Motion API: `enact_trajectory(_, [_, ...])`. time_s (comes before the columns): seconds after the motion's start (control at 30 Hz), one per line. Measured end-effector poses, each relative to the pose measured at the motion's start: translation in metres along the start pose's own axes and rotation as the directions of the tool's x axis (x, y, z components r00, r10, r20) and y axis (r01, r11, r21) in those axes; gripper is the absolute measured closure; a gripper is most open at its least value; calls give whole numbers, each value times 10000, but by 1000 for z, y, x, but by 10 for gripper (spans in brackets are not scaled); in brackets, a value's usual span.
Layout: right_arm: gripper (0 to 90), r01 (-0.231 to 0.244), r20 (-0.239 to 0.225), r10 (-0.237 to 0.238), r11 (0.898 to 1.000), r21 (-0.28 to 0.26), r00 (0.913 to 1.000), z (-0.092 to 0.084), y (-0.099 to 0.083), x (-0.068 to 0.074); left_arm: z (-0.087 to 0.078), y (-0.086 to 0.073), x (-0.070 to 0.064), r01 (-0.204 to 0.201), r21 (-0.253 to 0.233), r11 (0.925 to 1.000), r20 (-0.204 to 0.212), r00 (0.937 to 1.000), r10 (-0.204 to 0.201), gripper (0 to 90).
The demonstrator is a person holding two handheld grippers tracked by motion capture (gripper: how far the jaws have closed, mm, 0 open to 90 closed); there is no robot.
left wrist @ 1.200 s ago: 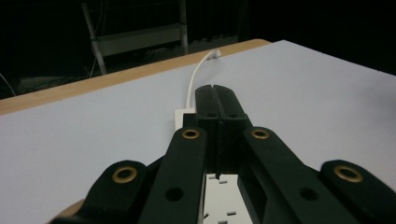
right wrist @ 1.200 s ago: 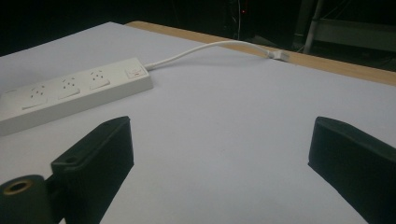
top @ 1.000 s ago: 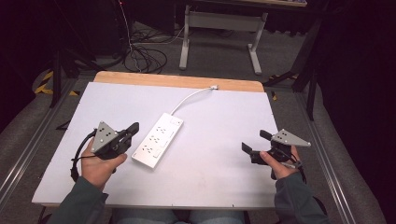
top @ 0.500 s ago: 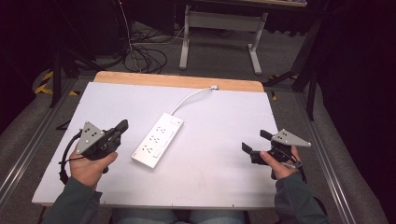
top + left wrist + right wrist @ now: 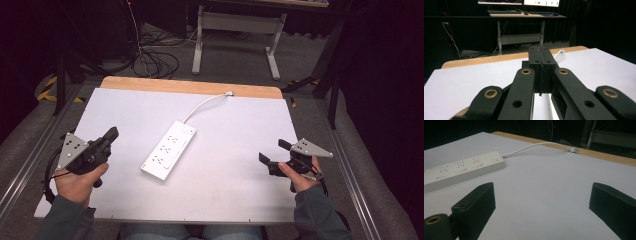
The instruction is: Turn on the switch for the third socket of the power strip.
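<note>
A white power strip [image 5: 169,150] lies at an angle in the middle of the white table top [image 5: 235,130], and its cable [image 5: 202,104] runs to the far wooden edge. At the table's left side a hand holds my left gripper [image 5: 112,132], well apart from the strip. In the left gripper view that gripper [image 5: 540,53] has its jaws pressed together with nothing between them. Near the right edge my right gripper [image 5: 272,151] points left toward the strip. Its jaws stand wide apart and empty in the right gripper view [image 5: 542,192], with the strip [image 5: 461,170] and cable [image 5: 534,146] ahead.
A wooden strip [image 5: 190,86] borders the table's far edge, and metal rails [image 5: 30,160] run along both sides. Beyond the table stand a desk frame [image 5: 235,25] and loose floor cables [image 5: 155,60]. Monitors [image 5: 519,2] glow on a far desk.
My left gripper has moved left, away from the power strip and toward the table's left edge. The right gripper and the strip have stayed put.
</note>
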State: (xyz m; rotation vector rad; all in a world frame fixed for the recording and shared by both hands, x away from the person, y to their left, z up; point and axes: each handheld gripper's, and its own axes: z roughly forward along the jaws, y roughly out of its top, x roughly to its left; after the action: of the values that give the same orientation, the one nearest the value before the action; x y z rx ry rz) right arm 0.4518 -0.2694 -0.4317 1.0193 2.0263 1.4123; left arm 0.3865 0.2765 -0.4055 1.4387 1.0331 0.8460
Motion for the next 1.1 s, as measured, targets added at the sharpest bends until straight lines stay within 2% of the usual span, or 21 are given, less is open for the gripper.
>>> enact_trajectory(0.23, [70,6,-20,-6,10000,-15,10000,0,0,0,-7,-1,8,155,-102,9998,-463,9988,-160,898])
enact_trajectory(0.53, [71,-6,-23,6,10000,-13,10000,0,0,0,-15,-1,17,277,-283,9992,-1259,9916,-310,798])
enact_trajectory(0.57, [70,-8,-17,8,10000,-9,10000,0,0,0,-15,-1,18,304,-304,9991,-1291,9910,-340,737])
enact_trajectory(0.6, [70,-8,-17,8,10000,-9,10000,0,0,0,-16,-1,19,340,-306,9990,-1323,9905,-377,737])
enact_trajectory(0.63, [71,-2,-15,2,10000,-3,10000,0,0,0,-16,-1,19,357,-371,9987,-1358,9899,-404,697])
enact_trajectory(0.67, [70,-7,-13,7,10000,8,10000,0,0,0,-17,-1,20,394,-415,9984,-1373,9895,-448,647])
enact_trajectory(0.7, [70,-11,-5,11,10000,1,10000,0,0,0,-17,0,21,511,-441,9977,-1390,9887,-568,554])
enact_trajectory(0.73, [70,-11,-5,11,10000,1,10000,0,0,0,-17,-1,21,581,-430,9974,-1434,9876,-638,554])
enact_trajectory(0.97, [70,34,11,-34,10000,25,10000,0,0,0,-18,0,23,610,-473,9970,-1571,9853,-677,392])
enact_trajectory(1.03, [70,-3,10,3,10000,0,10000,0,0,0,-18,0,24,673,-460,9967,-1709,9825,-742,322])
enact_trajectory(1.1, [70,-9,10,9,10000,9,10000,0,0,0,-17,0,26,830,-499,9953,-1954,9765,-912,259])
